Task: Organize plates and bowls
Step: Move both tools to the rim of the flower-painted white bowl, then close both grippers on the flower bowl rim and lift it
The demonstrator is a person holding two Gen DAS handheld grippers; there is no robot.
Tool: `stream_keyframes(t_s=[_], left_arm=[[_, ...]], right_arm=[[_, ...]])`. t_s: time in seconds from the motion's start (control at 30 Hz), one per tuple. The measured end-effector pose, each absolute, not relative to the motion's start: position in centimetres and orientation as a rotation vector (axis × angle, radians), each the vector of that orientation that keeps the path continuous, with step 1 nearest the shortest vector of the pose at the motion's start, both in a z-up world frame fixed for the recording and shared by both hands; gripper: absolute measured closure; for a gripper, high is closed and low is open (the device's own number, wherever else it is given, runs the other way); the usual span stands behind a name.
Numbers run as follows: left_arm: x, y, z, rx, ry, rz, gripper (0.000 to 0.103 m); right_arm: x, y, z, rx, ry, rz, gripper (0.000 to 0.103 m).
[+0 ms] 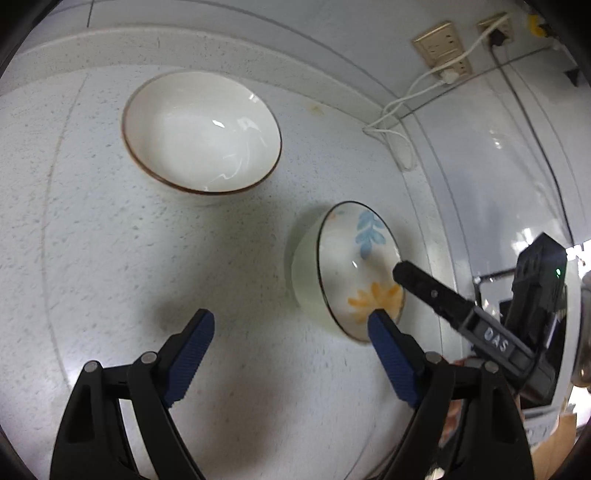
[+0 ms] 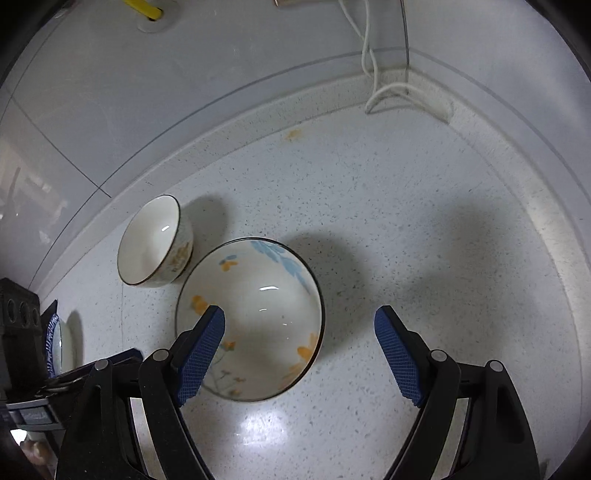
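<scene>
Both grippers over the speckled counter (image 2: 424,229), bowls below, nothing held.

Left gripper (image 1: 291,332): jaws apart, bare counter between the blue pads. Right gripper (image 2: 299,325): jaws apart too; its left pad overlaps the near rim of the flowered bowl (image 2: 251,317) in the picture, but we cannot tell that it touches.

Where the bowls are. In the right wrist view the flowered bowl sits at centre, and a smaller bowl (image 2: 155,242) stands just beside it at 10 o'clock, leaning or simply distorted by the lens, we cannot say. A blue-edged dish (image 2: 55,339) shows partly at 9 o'clock, behind the other gripper's body.

We judge the step in hand to be an approach to a bowl for stacking. To do it well:
- bring one pad inside the rim and one outside, not both over the hollow;
- close on the wall nearest us, where the glaze is thin enough to pinch;
- lift straight before moving sideways, since the small bowl stands close.

Left wrist view only: a plain white bowl with a brown rim (image 1: 201,134) at 11 o'clock, wall sockets (image 1: 443,50) at 1 o'clock, and the right gripper's finger over the flowered bowl (image 1: 354,266). Right wrist view only: the small bowl, the blue-edged dish, a yellow object (image 2: 144,7) at 11 o'clock.
</scene>
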State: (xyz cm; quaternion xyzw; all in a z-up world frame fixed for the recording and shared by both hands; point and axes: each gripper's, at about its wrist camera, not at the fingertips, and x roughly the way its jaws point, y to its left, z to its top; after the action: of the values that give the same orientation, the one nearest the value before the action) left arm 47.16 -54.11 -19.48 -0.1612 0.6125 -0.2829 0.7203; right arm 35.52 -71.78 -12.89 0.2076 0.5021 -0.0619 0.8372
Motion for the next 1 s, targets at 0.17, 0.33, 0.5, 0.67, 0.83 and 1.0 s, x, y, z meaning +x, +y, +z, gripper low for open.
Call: stream_keyframes(t_s=[0.17,0.33,0.5,0.67,0.83,1.0], left_arm=[[48.4,-56.7,-22.6,-0.416,1.417,-0.576,0.041],[49.1,-58.0,-24.1,-0.466,1.426,-0.585,0.072],[49.5,-58.7,-24.4,-0.475,1.443,-0.609,0.081],[48.0,-57.6,-24.7,-0.518,1.482,-0.621,0.081],[44.1,-55.2,-24.9,-0.56,1.525,-0.625,0.081],[39.7,-51.6,-24.4,-0.574,1.547,-0.659,0.081]], right_arm=[[36.5,-72.4,-14.9,0.476,1.101,-0.085,0.046],[37.2,-72.4,-16.5,0.483,1.143,-0.056,0.072],[37.1,-72.0,-17.0,0.461,1.165,-0.068,0.093],[35.0,-71.2,-16.8,0.459,1.183,-0.06,0.093],[31.9,-69.7,-16.2,0.456,1.205,-0.064,0.093],[27.7,-66.5,-15.0,0.431,1.23,-0.08,0.093]])
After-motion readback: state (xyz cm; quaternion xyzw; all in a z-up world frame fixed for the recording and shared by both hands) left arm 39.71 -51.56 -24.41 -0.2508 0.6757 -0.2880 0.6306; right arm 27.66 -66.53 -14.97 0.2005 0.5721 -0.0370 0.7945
